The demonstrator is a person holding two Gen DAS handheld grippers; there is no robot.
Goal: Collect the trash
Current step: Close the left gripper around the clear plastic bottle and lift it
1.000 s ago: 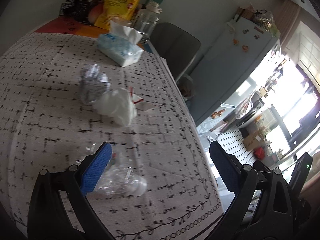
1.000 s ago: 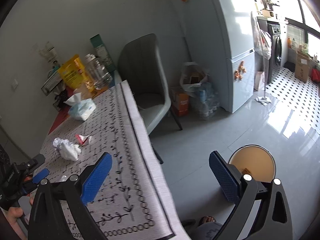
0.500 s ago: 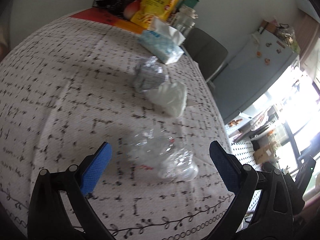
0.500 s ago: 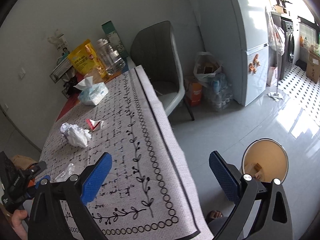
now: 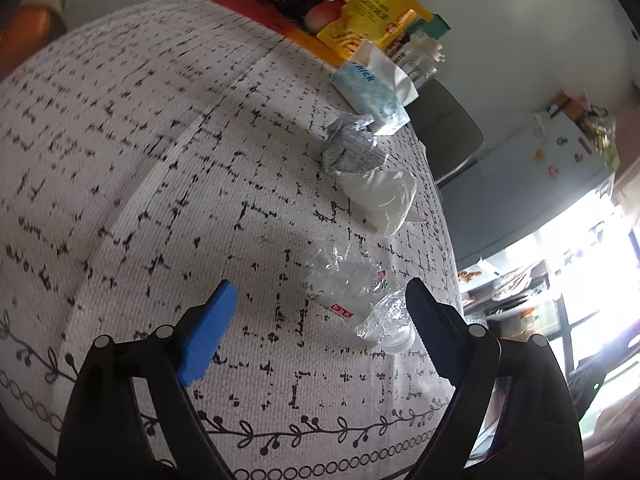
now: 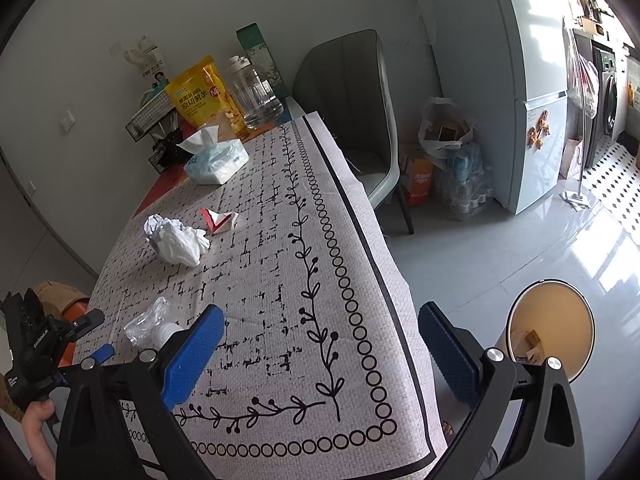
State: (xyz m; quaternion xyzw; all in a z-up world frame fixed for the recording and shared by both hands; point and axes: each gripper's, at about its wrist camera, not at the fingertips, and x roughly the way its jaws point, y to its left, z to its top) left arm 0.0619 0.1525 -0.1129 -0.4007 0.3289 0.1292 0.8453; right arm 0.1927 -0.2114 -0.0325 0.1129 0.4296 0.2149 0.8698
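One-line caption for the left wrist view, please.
Left gripper, fingers closing, brackets a crushed clear plastic bottle lying on the patterned tablecloth.

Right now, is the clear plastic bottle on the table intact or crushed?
Crushed: the clear plastic bottle lies flattened and crumpled on its side.

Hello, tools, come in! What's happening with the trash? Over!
Left tool closing around crushed bottle, not gripping. Right tool open, empty. Nothing blocking.

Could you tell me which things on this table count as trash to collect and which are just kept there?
Trash to collect:
- crushed clear bottle
- crumpled white tissue
- crumpled foil wrapper
- torn red-and-white wrapper
- bin on the floor, for dropping it in

Just kept there:
- tissue pack
- yellow snack bag
- clear jar
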